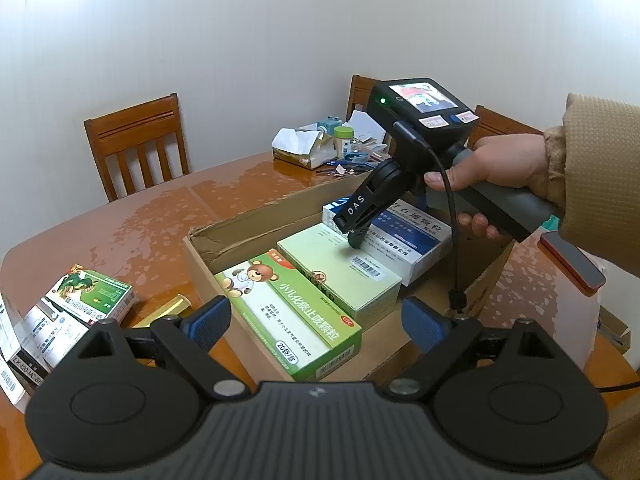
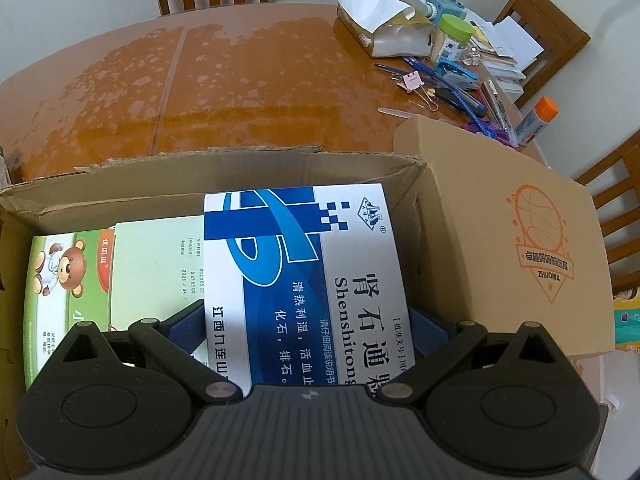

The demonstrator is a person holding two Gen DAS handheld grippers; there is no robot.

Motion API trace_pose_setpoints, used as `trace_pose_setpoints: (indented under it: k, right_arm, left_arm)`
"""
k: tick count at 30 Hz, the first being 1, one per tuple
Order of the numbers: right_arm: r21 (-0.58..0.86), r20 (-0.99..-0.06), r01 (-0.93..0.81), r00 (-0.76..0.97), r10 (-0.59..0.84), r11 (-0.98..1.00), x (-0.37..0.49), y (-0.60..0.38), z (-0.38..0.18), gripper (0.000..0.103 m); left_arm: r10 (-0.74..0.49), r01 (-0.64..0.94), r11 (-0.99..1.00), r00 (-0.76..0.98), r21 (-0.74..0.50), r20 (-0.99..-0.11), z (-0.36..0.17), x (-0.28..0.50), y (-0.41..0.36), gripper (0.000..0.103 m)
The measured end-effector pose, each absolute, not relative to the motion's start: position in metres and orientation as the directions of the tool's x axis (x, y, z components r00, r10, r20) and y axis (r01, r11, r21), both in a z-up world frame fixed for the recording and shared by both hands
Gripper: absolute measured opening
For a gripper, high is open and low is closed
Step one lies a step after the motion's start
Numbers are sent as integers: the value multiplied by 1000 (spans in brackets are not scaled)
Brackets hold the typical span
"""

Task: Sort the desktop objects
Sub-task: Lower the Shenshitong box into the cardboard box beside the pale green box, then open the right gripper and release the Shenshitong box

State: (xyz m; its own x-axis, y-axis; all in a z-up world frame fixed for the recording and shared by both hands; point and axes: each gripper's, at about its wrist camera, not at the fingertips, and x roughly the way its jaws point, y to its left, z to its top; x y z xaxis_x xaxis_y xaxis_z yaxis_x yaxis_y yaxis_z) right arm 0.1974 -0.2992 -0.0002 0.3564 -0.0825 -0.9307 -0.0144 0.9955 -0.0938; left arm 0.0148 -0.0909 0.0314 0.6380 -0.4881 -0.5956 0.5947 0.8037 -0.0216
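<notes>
Two handheld grippers work over an open brown cardboard box [image 1: 208,256] on a glossy orange-brown wooden tabletop [image 1: 160,208]. The left gripper [image 1: 316,320] hangs tilted down above the box's near edge, its blue-padded jaws spread wide with nothing between them. The right gripper [image 2: 308,332] points steeply down into the box; a hand [image 1: 500,172] in a tan sleeve [image 1: 592,168] grips its grey handle. Its jaws flank the blue-and-white medicine carton [image 2: 304,280], but whether the pads press on it I cannot tell.

Inside the box three cartons lie flat side by side: a green carton with a cartoon bear [image 1: 288,312] at the left wall, a pale green carton [image 1: 340,272] in the middle, and the blue-and-white carton against the right wall, partly overlapping the pale green one. The box's printed flap [image 2: 520,240] folds outward on the right.

Near the tabletop's left edge lies a heap of small medicine boxes [image 1: 80,304] beside a gold cylinder [image 1: 168,308]. At the far right corner sits clutter: a torn tissue pack [image 2: 380,28], a green-lidded jar [image 2: 452,38], pens and clips. Between these the tabletop's far middle lies bare, with wooden chairs [image 1: 136,140] beyond its far edge.
</notes>
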Motion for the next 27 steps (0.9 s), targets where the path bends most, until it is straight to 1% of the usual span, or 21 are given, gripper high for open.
trace_pose_setpoints:
  k: [6,19,22,27]
  right_arm:
    - [-93,-925,-5,370,-85,996,196,-299,0,102]
    - [-27,-924,-22,383,-17,999,193,-300,11,103]
    - [29,-925,-26,378,36,999,193,-299,15,103]
    - [179,-924,-5,342,170,984,192,-302,17,103]
  left_arm:
    - [-487,609,793,625,-10,-610,30,15,-96,92]
    - [-476,592,806,635,-13,-609,27,19,-93,92]
    - [-474,588,809,638,-13,-607,26,19,-92,92]
    - [-474,584,812,639,-20,-605,25,19,-90,92]
